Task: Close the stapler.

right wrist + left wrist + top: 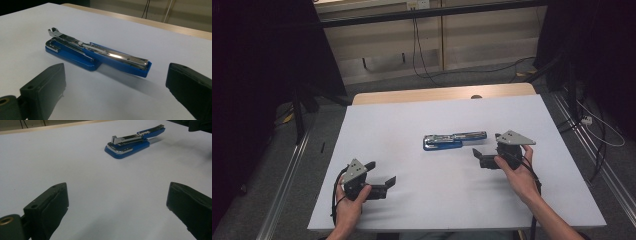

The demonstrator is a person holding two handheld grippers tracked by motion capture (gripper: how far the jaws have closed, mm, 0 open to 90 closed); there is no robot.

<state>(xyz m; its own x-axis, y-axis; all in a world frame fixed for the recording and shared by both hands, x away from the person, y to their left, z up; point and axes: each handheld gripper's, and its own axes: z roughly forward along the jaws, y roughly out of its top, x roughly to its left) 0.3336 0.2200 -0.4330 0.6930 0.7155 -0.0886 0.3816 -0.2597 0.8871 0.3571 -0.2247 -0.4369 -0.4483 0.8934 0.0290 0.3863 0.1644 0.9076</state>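
High view: my stapler lay swung open, mid-worktop, untouched; right hand-held gripper near, left hand-held gripper well apart.
Left gripper view: jaws apart, stapler far ahead.
Right gripper view: jaws apart, stapler close; grasp not yet made.

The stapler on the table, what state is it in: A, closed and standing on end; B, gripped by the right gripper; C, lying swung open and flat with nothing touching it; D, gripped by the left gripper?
C: the stapler lies opened out flat on the table, and the right gripper is open short of it.
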